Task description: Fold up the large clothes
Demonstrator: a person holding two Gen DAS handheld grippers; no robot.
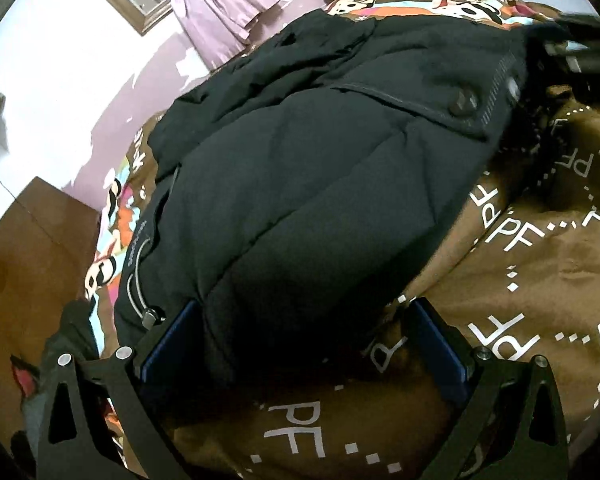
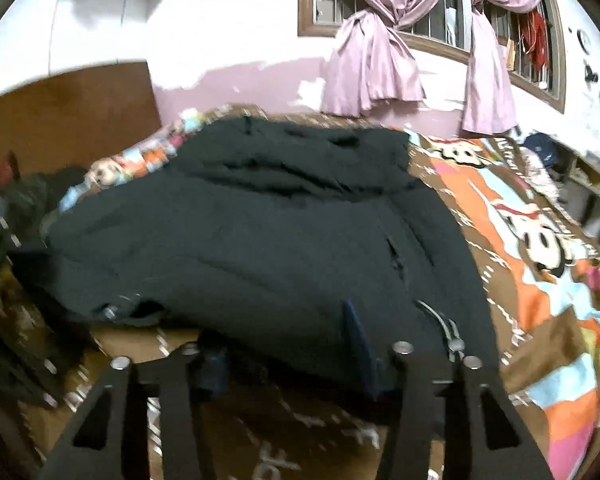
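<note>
A large black padded jacket (image 1: 308, 168) lies spread on a bed with a brown printed blanket (image 1: 540, 280). My left gripper (image 1: 304, 344) is open, its blue-padded fingers either side of the jacket's near hem, which lies between them. In the right wrist view the jacket (image 2: 260, 232) fills the middle. My right gripper (image 2: 288, 352) is open at the jacket's near edge, one blue finger (image 2: 360, 344) against the fabric beside a drawcord toggle (image 2: 456, 346). The other gripper shows dimly at the far right of the left wrist view (image 1: 580, 48).
Pink curtains (image 2: 372, 60) hang over a barred window on the far wall. A brown headboard (image 2: 68, 116) stands at the left. Dark clothes (image 2: 20, 200) lie piled near it. A shelf (image 2: 592, 184) stands at the right beyond the bed.
</note>
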